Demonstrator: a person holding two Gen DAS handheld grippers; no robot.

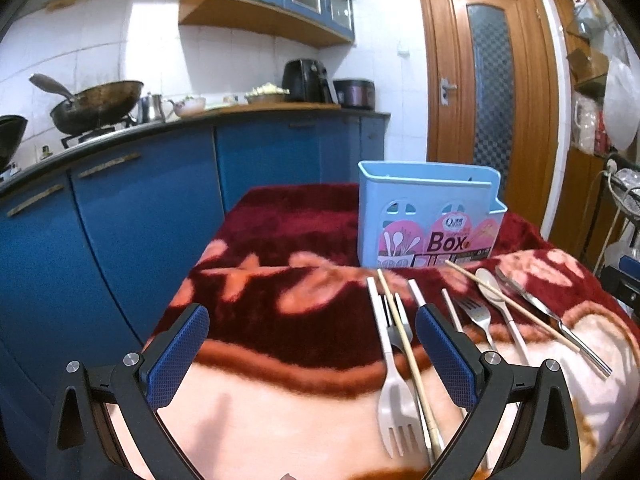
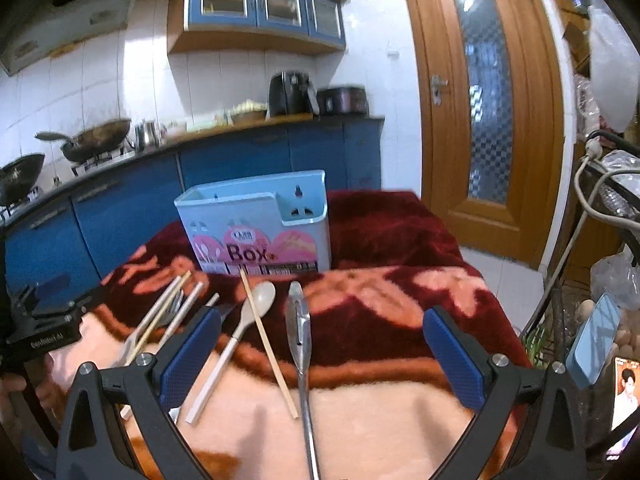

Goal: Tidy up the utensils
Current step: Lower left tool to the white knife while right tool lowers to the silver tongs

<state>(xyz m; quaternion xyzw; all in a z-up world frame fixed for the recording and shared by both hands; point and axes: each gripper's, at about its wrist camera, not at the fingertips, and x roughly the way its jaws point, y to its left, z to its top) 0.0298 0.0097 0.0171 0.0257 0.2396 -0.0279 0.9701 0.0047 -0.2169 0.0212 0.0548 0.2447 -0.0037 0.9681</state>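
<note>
Progress: essentially zero, judging from the layout. The blue utensil box [image 2: 256,224] stands upright at the far side of the blanket-covered worktop [image 1: 280,360], and what shows of its top opening looks empty. The interior is only partly in view, so I can't rule out something sitting low inside.

All utensils visible lie flat on the blanket, in front of the box:
- white plastic fork [image 1: 394,396], tines toward the camera, with a bamboo chopstick [image 1: 408,356] lying alongside and partly over it
- metal fork [image 1: 478,314] just right of that
- pale spoon [image 2: 244,332], bowl toward the box
- second chopstick [image 2: 268,340] crossing next to the spoon
- steel knife [image 2: 300,344] rightmost, handle running toward the camera
- a couple more white handles in the left cluster, overlapping; can't separate them cleanly.

Left hand-held gripper [image 1: 312,356]: fingers spread wide, nothing between them, above the blanket left of the fork/chopstick cluster; its right finger sits beside those handles.

Right hand-held gripper [image 2: 322,358]: also spread wide and empty. The knife, second chopstick and spoon handle fall between its fingers in view, but no contact with either pad.

Left to do: everything. Each piece needs picking up and dropping into the box. The overlapped fork/chopstick pair will likely need separating first.
</note>
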